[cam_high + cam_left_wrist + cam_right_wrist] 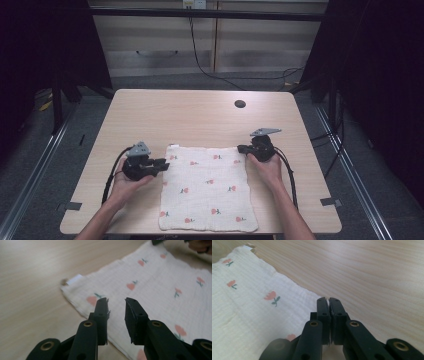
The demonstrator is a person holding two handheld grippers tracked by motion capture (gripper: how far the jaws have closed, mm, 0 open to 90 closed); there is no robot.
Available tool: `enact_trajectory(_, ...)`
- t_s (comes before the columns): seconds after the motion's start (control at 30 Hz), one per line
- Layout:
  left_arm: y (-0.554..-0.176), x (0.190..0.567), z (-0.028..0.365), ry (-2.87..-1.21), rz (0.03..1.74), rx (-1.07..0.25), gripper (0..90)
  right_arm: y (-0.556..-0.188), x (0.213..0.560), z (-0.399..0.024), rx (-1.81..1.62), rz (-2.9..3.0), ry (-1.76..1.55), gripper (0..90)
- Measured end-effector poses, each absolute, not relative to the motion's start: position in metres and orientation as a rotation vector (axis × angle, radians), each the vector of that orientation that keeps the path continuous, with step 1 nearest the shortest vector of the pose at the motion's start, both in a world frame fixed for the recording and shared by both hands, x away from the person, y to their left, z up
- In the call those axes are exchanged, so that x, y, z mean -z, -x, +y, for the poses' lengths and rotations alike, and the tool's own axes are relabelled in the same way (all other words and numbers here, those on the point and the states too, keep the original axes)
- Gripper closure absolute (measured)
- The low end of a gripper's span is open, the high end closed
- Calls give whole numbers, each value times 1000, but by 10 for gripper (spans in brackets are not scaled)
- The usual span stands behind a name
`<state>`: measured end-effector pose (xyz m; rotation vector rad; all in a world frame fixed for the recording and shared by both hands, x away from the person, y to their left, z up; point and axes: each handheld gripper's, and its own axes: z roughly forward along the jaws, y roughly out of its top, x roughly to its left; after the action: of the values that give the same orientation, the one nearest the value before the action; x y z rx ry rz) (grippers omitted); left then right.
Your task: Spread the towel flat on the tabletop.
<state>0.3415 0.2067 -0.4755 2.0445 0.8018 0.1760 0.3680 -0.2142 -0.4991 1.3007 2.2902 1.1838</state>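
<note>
A white cloth printed with small pink flowers lies flat on the near half of the wooden table. My left gripper hovers at the cloth's left edge near its far left corner. In the left gripper view it is open, with a gap between the jaws and the cloth lying below them. My right gripper is at the cloth's far right corner. In the right gripper view it is shut, with a thin white sliver of the cloth between its tips.
A small white label sticks out at the cloth's far left corner. A round dark hole is in the tabletop at the back right. Bare wood surrounds the cloth on the left, right and far sides. Cables trail from both grippers toward the near edge.
</note>
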Motion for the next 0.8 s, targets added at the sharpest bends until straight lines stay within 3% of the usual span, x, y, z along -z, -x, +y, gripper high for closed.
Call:
enact_trajectory(0.37, -393, 487, 199, -1995, 924, -184, 711, -367, 499, -213, -1222, 2302, -1303, 876)
enact_trajectory(0.8, -408, 504, 190, -2017, 977, -187, 611, -366, 498, -217, -1261, 2298, -1304, 876)
